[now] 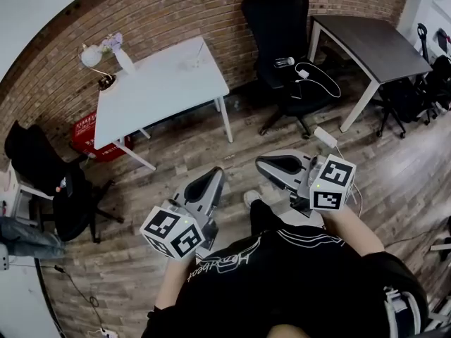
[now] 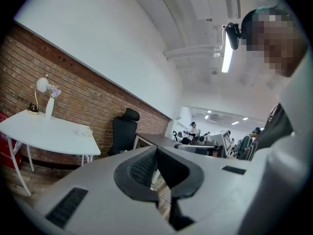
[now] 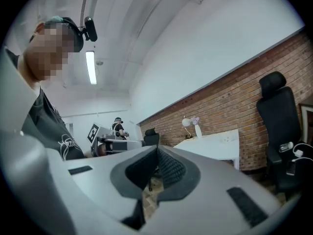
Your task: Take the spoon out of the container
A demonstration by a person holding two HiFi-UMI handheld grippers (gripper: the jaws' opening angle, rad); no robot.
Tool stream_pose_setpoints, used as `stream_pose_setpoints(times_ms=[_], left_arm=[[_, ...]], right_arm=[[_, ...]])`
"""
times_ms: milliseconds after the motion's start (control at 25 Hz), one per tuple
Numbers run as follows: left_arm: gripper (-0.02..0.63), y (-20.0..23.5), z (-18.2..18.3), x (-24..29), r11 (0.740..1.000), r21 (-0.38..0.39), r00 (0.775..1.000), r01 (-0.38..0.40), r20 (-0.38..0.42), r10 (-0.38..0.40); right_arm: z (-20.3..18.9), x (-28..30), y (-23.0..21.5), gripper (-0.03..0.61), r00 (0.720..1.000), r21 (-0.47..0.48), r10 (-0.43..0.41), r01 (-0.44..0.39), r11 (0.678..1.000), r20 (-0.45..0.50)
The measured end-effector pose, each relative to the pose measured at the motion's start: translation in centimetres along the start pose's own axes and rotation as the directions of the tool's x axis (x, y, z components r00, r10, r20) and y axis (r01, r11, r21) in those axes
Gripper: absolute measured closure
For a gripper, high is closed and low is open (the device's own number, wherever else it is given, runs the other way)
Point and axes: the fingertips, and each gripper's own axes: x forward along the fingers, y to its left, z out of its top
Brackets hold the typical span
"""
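A small pale container [image 1: 192, 63] stands near the far edge of the white table [image 1: 162, 94], with a thin handle rising from it; it is too small to tell whether that is the spoon. It shows as a small cup [image 2: 85, 131] in the left gripper view and a speck [image 3: 226, 139] in the right gripper view. Both grippers hang in front of the person's body, well short of the table. My left gripper [image 1: 215, 174] is shut and holds nothing. My right gripper [image 1: 261, 162] is likewise shut and empty, pointing to the left.
A desk lamp [image 1: 91, 56] and a vase [image 1: 121, 56] stand at the table's left end. A red box [image 1: 88, 129] sits under it. Black office chairs [image 1: 282, 20] [image 1: 49, 182], a dark desk [image 1: 366, 41] and a power strip [image 1: 324, 136] with cables stand around on the wood floor.
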Motion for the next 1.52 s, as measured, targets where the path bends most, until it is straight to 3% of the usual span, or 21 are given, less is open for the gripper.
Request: stream_pose_setpoints(times_ms=[120,360,760,1200,1520], left_arm=[[0.607,0.9,-0.2,0.4,1.000,0.001,1.000,-0.015,-0.007,0.015],[0.607,4.8,0.8,2.1,0.998,0.000,0.998,-0.059,-0.015,0.059],[0.607,17.2,4.5,8.4,0.989,-0.025,0.989,-0.145,-0.010,0.145],[0.607,31.1,9.4,20.6,0.990,-0.056,0.989,-0.133,-0.069,0.129],[0.607,35.1,11.1,23.4,0.992,-0.045,0.989,-0.120,-0.091,0.115]], right_arm=[[-0.1,0.7,-1.3,0.581,1.000,-0.038,-0.027,0.027,0.999,-0.005],[0.6,4.3,-4.7,0.581,1.000,-0.053,0.011,-0.012,0.999,-0.016],[2.7,13.4,-16.3,0.581,0.996,-0.003,0.078,-0.078,0.997,-0.033],[6.8,21.9,-32.6,0.581,0.997,0.048,0.069,-0.068,0.997,-0.028],[8.3,24.5,-37.5,0.581,0.998,0.065,0.047,-0.045,0.997,-0.028]])
